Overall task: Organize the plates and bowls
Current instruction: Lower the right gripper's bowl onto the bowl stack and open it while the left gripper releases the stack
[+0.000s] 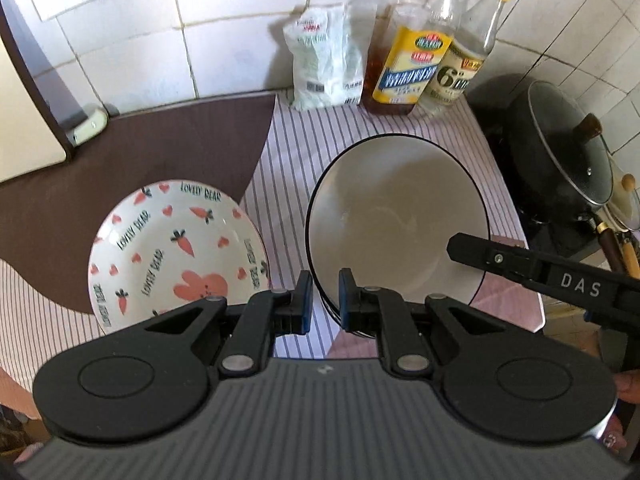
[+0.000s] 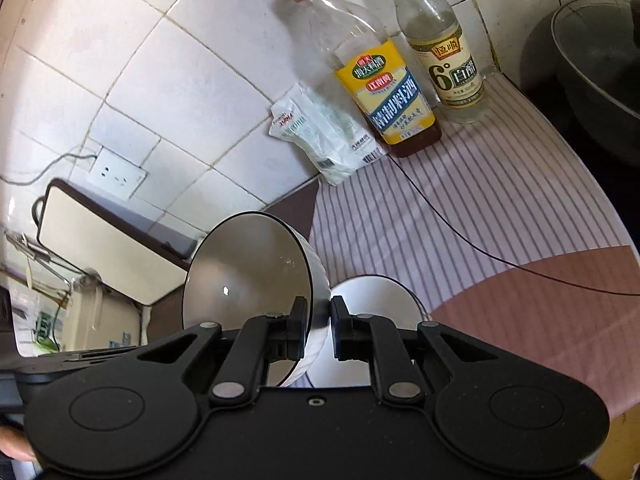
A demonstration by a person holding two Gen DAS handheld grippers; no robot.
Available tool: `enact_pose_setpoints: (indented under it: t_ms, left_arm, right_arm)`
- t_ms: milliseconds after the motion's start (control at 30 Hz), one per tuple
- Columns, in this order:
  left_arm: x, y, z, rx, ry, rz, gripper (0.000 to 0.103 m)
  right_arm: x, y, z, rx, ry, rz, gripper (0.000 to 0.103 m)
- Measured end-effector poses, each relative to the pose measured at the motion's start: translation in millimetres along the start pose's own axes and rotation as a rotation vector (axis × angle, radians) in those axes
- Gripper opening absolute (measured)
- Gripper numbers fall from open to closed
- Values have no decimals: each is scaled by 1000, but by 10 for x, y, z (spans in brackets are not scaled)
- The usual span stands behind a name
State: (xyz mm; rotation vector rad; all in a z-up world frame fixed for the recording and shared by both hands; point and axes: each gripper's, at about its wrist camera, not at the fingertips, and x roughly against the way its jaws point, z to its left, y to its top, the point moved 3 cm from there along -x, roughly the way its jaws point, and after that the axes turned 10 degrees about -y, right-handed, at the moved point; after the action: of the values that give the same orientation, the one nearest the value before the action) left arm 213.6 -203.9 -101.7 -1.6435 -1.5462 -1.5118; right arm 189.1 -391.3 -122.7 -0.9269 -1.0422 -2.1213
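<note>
Left gripper (image 1: pixel 325 300): black, blue pads, jaws narrow and clamped on the near rim of the big bowl (image 1: pixel 400 220).
Right gripper (image 2: pixel 318 330): black, jaws narrow, pinching the wall of a small bowl (image 2: pixel 248 276), which hangs tilted above the counter.
Bowls: three. The big one is white, smooth, round, with a thin black rim; the small one looks the same and has a ribbed outside; the third (image 1: pixel 176 252) is a shallow white dish with orange carrots, hearts and "LOVELY BEAR" text, just left of the big bowl.
Cloth (image 1: pixel 296 152): one, striped pink and white, under the bowls.
Bottles: two, clear, with yellow labels (image 1: pixel 408 64) (image 1: pixel 464 60), by the tiled wall.
Bag (image 1: pixel 324 56): one, white, crumpled, beside the bottles.
Pan (image 1: pixel 560 148): one, black, with a glass lid, at the right.
</note>
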Motion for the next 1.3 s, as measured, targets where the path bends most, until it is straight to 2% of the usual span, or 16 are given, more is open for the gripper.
enact_pose_setpoints:
  t_ms: [333, 667, 833, 967, 1167, 1300]
  left_arm:
    - [-378, -188, -33, 41, 34, 69, 11]
    - [-671, -209, -16, 92, 45, 117, 12]
    - [-758, -221, -33, 70, 62, 130, 14]
    - [-807, -208, 12, 82, 52, 150, 15]
    - [-817, -216, 2, 83, 51, 147, 18]
    - [-785, -241, 13, 109, 36, 124, 23]
  right_arm:
    - [-196, -108, -204, 65, -26, 35, 16]
    - [-372, -118, -252, 138, -104, 45, 16]
    - [-445, -98, -141, 265, -168, 35, 16]
    - [-495, -85, -118, 324, -182, 37, 16]
    - [-530, -103, -60, 445, -222, -6, 15]
    - [-520, -66, -111, 419, -196, -2, 16]
